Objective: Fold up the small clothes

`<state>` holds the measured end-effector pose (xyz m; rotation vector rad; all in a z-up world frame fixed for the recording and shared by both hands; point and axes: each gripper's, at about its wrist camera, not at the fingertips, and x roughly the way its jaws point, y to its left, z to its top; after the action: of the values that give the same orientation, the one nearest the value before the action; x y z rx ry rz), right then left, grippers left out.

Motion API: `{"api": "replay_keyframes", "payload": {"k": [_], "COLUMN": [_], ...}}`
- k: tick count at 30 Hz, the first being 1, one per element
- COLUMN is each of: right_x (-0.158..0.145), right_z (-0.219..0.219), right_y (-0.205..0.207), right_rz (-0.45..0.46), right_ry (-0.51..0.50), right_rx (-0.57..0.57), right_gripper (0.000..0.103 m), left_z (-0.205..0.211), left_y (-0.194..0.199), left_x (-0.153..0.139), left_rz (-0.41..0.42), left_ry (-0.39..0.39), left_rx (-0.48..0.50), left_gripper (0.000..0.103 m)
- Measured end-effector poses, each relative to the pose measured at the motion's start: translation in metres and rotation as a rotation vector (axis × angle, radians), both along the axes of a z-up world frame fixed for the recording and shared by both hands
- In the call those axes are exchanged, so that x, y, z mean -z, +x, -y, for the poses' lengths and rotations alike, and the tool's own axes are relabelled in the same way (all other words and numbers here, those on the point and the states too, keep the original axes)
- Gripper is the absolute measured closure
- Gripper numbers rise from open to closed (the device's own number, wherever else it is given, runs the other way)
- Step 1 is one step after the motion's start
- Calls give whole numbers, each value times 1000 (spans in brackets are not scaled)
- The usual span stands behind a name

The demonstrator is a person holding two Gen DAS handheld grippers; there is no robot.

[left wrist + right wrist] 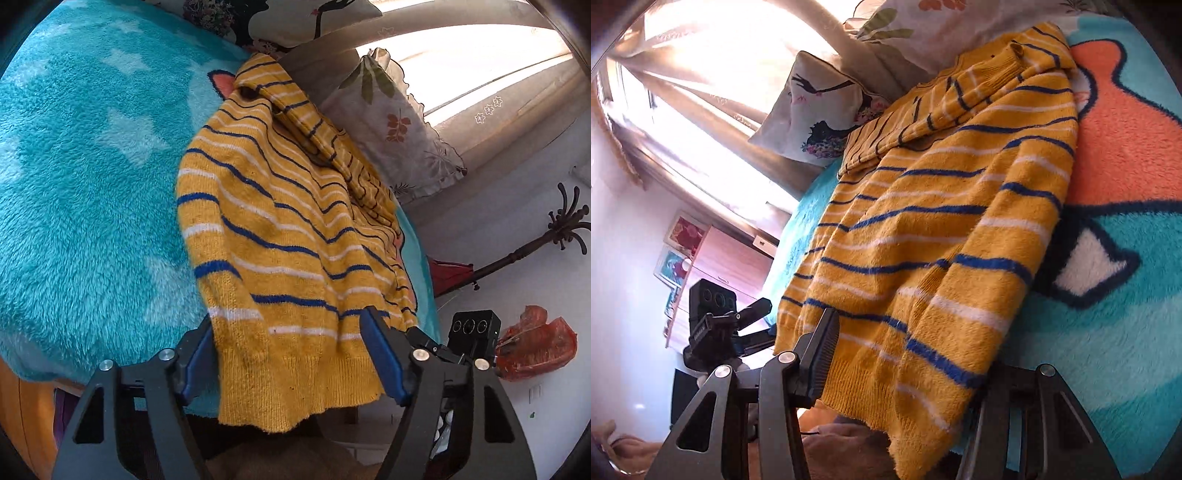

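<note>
A small yellow knitted sweater [280,229] with blue and white stripes lies on a fluffy turquoise blanket [85,177], its ribbed hem hanging over the bed's near edge. A sleeve is folded across its upper part. My left gripper [291,354] is open, its blue-padded fingers [380,354] on either side of the hem. In the right wrist view the sweater [934,236] drapes over my right gripper [908,373], which is open with the hem between its fingers; the right finger is hidden under the cloth. The left gripper [738,328] shows at the sweater's left edge.
Two printed pillows [399,125] [820,114] lie at the head of the bed by a bright curtained window. The blanket [1108,314] has an orange and white cartoon pattern. A red bag [535,343] and a coat stand [554,229] stand beside the bed.
</note>
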<state>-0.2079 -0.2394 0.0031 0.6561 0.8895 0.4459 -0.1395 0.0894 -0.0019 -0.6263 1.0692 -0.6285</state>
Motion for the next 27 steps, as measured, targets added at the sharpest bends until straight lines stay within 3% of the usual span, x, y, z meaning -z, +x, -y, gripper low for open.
{"api": "replay_keyframes", "payload": {"k": [1, 2, 3, 5, 7, 8, 11, 16, 21, 27], "right_x": [0, -1, -2, -3, -2, -1, -2, -25, -29, -6], "right_z": [-5, -9, -12, -20, -21, -20, -9, 2, 13, 18], "right_y": [-3, -7, -12, -20, -24, -24, -23, -43, -77, -70], "right_rz": [9, 18, 33, 59, 59, 49, 46, 107, 106, 47], "right_ry": [-24, -46, -71, -111, -136, -135, -94, 65, 132, 144], "right_rx": [-1, 5, 16, 40, 52, 50, 56, 15, -17, 19], "right_gripper": [48, 48, 48, 50, 67, 82, 91, 93, 93, 93], "left_z": [0, -2, -2, -6, -14, -18, -29, -40, -40, -31], "left_y": [-2, -3, -4, -2, 1, 2, -5, -35, -70, -49], "left_x": [0, 1, 3, 8, 7, 3, -22, -54, -68, -56], "left_rz": [-4, -10, -19, -49, -63, -49, 45, 137, 206, 174], "left_ry": [11, 33, 62, 106, 83, 94, 130, 152, 235, 274], "left_rx": [-8, -21, -34, -52, -66, -83, -125, -124, -107, -105], "left_gripper": [40, 54, 75, 93, 94, 94, 94, 95, 99, 99]}}
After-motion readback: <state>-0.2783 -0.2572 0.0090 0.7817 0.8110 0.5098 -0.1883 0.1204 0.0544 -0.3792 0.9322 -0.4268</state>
